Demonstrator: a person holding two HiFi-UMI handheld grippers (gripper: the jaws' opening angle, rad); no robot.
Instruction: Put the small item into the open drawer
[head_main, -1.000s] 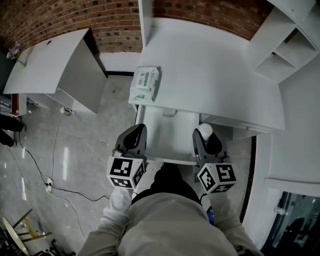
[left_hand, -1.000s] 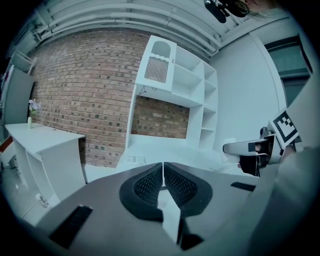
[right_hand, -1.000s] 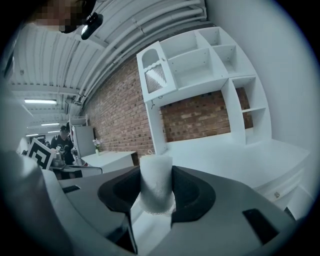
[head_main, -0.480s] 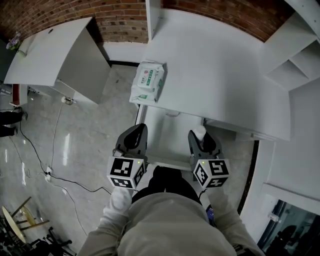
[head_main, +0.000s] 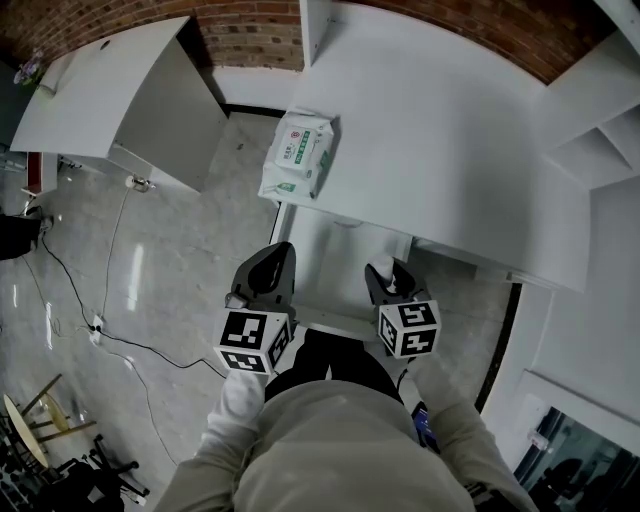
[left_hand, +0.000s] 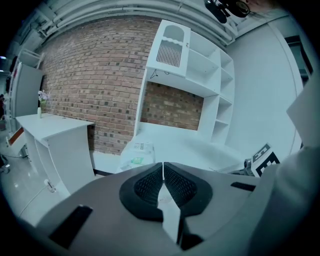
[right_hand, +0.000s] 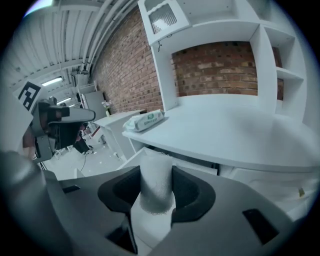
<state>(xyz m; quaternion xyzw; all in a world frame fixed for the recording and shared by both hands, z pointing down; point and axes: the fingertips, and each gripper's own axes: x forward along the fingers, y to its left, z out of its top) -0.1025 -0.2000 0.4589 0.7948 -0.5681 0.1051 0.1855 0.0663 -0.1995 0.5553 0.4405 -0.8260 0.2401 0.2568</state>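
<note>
**Over the open drawer: roll gripped, not yet let go**

Closest to the person, the right hand-held gripper (right_hand: 156, 170) pinches a small white roll (right_hand: 156, 187) upright between its pads, at the front right of the open drawer (head_main: 328, 262). Beside it, the left hand-held gripper (left_hand: 163, 172) has its jaws pressed together on nothing and hangs by the drawer's front left corner.

Judging from this, the pick-up and carry are done. What is left is to lower the roll past the drawer front, spread the jaws and draw away. Nothing visible inside the drawer blocks the drop. The table edge overhanging the drawer's back is the one thing to keep clear of.

Beyond, on the white table (head_main: 440, 130), a pack of wet wipes (head_main: 298, 152) lies at the near left corner, well apart from the roll. Farther off stand a white shelf unit (head_main: 600, 120) on the right and a second white table (head_main: 100, 100) on the left. Cables (head_main: 75, 325) trail across the floor, and a brick wall (head_main: 250, 35) stands behind.
</note>
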